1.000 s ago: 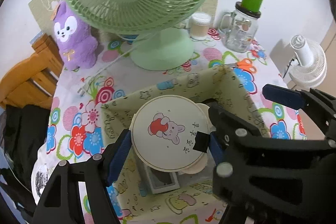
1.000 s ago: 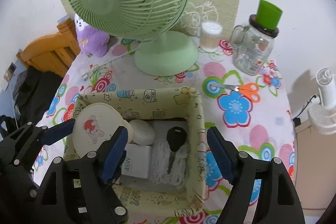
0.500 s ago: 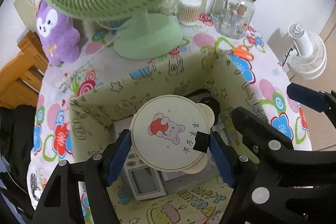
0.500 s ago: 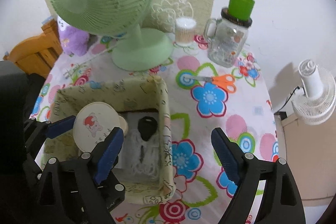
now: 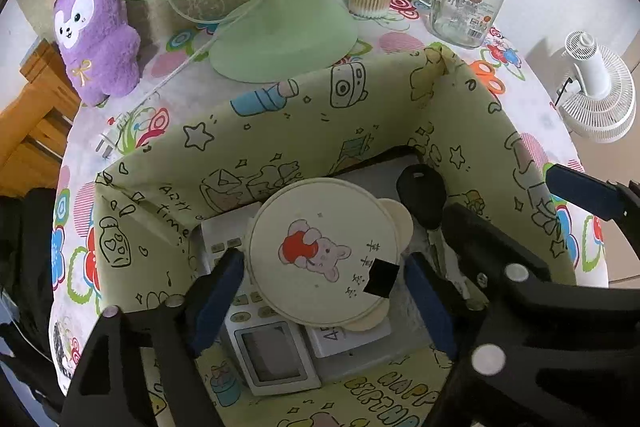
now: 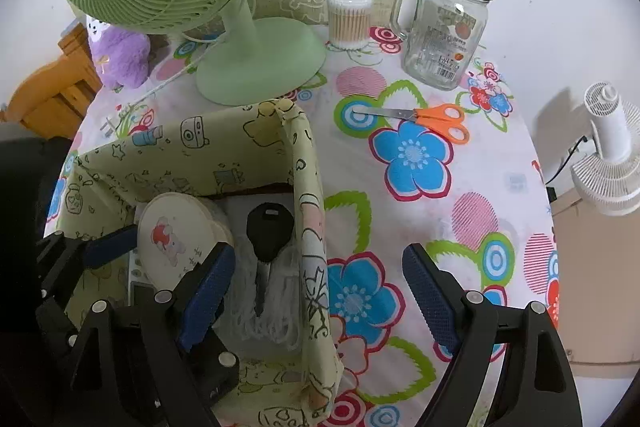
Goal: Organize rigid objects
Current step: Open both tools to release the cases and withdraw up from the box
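A round tabletop (image 6: 420,211) under a bright flower-print cloth is standing against a white wall, carrying a green desk fan (image 6: 256,67) at its far edge, with a purple plush toy (image 5: 96,39) sitting to the fan's left near the far-left edge. To the fan's right, also along the far edge, a clear tub of cotton swabs (image 6: 349,19) is standing beside a glass mug jar (image 6: 444,31) with a green lid. Orange-handled scissors (image 6: 424,117) are lying on the cloth in front of the jar.

A pale-green fabric storage box (image 5: 280,131) printed with doodles is sitting toward the near-left edge. Inside it, a black key (image 6: 268,231) is lying on a white tangle of cord (image 6: 276,311), next to a grey remote control (image 5: 272,355) and a white block.

The left gripper (image 5: 324,291) is clamping a round cream compact mirror (image 5: 324,251) with a bear picture between its blue pads, holding it inside the box, above the remote; I cannot tell whether it is touching anything beneath. The right gripper (image 6: 316,299) is hanging wide and empty, straddling the box's right wall, one finger inside, the other over the cloth.
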